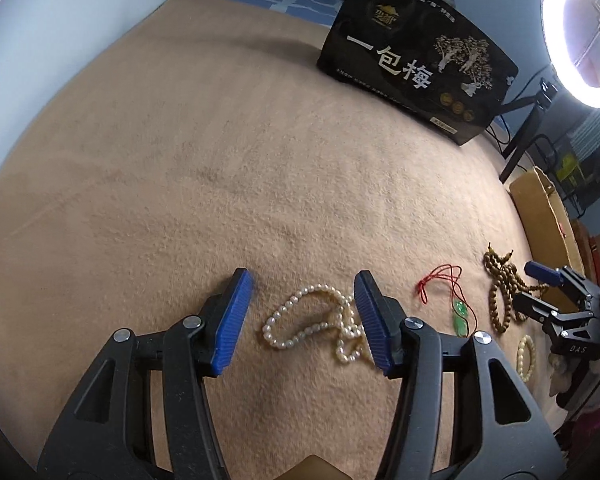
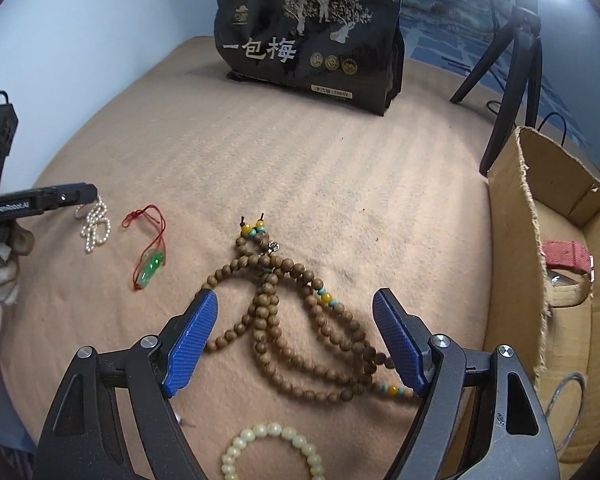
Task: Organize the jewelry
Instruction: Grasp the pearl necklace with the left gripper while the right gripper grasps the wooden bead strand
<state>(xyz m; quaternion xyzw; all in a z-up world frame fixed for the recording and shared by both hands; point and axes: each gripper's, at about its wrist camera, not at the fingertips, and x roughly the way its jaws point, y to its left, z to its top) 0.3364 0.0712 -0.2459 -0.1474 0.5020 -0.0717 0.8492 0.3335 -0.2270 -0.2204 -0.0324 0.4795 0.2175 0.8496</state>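
A tan blanket (image 1: 220, 168) covers the surface, which looks like a bed, with a pale blue wall (image 2: 92, 40) at the left and far side. A black snack bag (image 2: 312, 36) printed with white characters stands upright at the far edge, a lit ring light (image 1: 580, 36) on a black tripod (image 2: 512, 80) beside it at the right. A torn cardboard box (image 2: 548, 240) sits at the right edge of the blanket. The left tongs (image 1: 304, 320) are wide open and hold nothing, their blue pads either side of a pearl necklace (image 1: 312, 320) lying loosely looped, its long axis running left to right. To its right lies a green pendant (image 2: 152, 266) on a red cord (image 2: 148, 216), stretched near to far. The right tongs (image 2: 296, 340) are also wide open and empty, straddling a wooden bead necklace (image 2: 292, 320) whose tied ends with yellow and turquoise beads point far. A pale bead bracelet (image 2: 272, 452) lies just near of it.
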